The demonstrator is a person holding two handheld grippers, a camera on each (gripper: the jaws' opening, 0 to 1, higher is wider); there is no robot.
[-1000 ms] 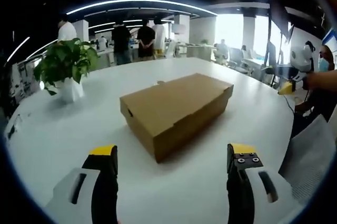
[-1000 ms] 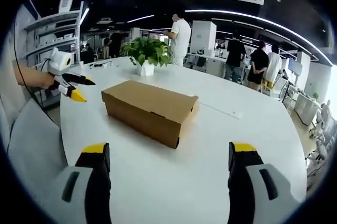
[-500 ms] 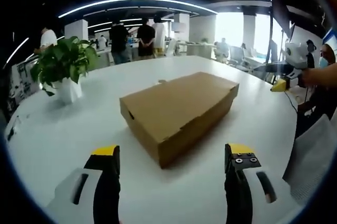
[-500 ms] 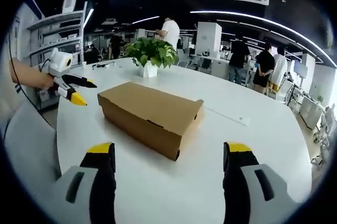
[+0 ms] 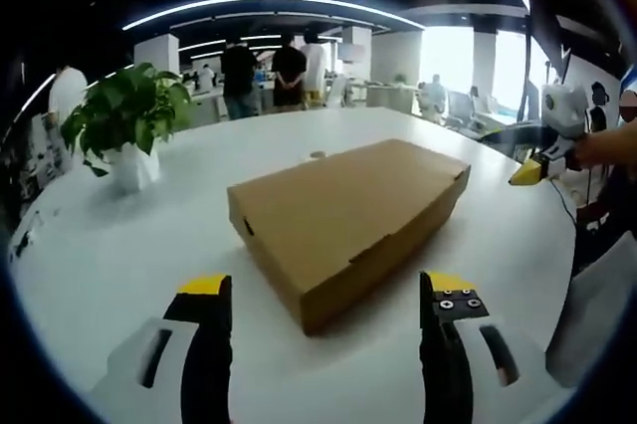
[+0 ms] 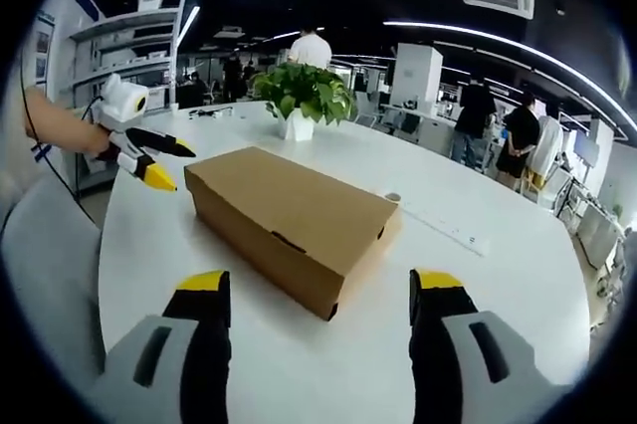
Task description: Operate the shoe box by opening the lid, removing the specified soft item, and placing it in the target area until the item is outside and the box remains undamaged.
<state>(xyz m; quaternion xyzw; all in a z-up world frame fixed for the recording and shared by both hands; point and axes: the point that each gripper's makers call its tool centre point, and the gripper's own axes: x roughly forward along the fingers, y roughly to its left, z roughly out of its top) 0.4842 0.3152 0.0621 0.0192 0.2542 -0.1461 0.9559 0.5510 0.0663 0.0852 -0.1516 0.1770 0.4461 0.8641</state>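
On white table (image 5: 119, 245), closed shoe box (image 5: 343, 210) ahead of left gripper (image 5: 323, 290), apart

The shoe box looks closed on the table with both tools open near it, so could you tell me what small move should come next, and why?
Probably bring the left tool forward to the lid's front edge on the shoe box. The lid lies flat and shut, both tools are open and short of the box, and the right tool could steady the base on the table. The soft item cannot be reached until the lid lifts.

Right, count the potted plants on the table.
1: a leafy green plant in a white pot on the round white table, beyond the closed brown cardboard shoe box.
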